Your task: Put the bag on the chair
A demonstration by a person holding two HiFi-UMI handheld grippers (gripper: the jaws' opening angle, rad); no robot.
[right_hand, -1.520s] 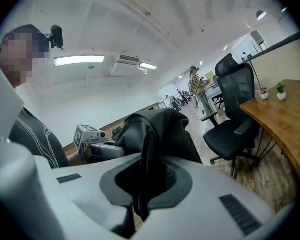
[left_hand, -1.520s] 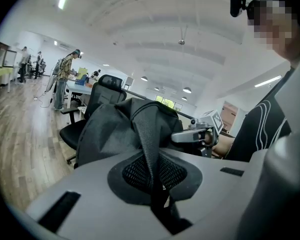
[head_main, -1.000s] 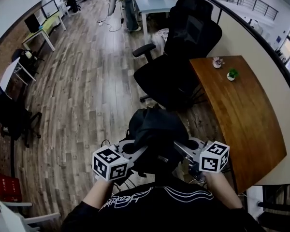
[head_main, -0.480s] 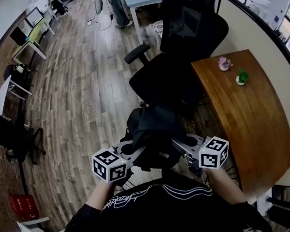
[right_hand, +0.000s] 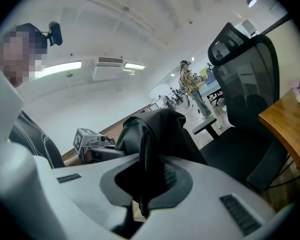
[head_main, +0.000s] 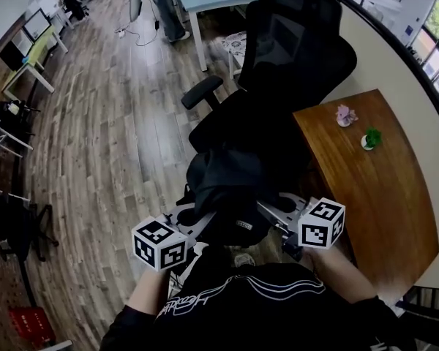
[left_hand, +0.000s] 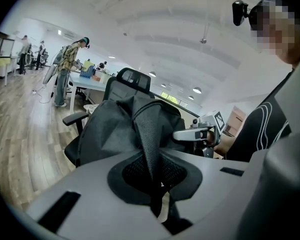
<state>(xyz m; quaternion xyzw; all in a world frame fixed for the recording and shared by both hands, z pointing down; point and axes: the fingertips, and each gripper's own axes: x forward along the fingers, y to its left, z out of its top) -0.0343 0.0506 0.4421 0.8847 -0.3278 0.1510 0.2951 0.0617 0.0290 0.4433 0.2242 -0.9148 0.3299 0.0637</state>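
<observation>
**Bag gripped by both straps at the near edge of the chair**

Bag (head_main: 230,189), black and soft, hangs slumped between the two grippers, its rounded bulk just beyond their tips. The left gripper (head_main: 203,221) has its jaws closed tight on a strap (left_hand: 150,134) of coarse open mesh, which rises out of the jaws to the top of the bag. The right gripper (head_main: 269,210) is likewise clamped on a smoother dark strap (right_hand: 144,149) with a stitched edge. Each gripper carries a white cube printed with black square markers.

From the head view the bag overlaps the near edge of the seat of the chair (head_main: 278,101), a black office chair with a tall mesh back, a headrest and padded armrests. Whether the bag touches the seat cannot be told.

To the right of the chair stands a table (head_main: 373,189) with a glossy brown wooden top and a curved edge, bearing a small green plant (head_main: 372,137) and a pink object (head_main: 343,115). Only the head view shows both. The floor (head_main: 110,145) is grey-brown wood plank.

The gripper views alone show the weave of the straps and the pale ceiling with its lights. A person (left_hand: 65,69) stands far off by a light table.
</observation>
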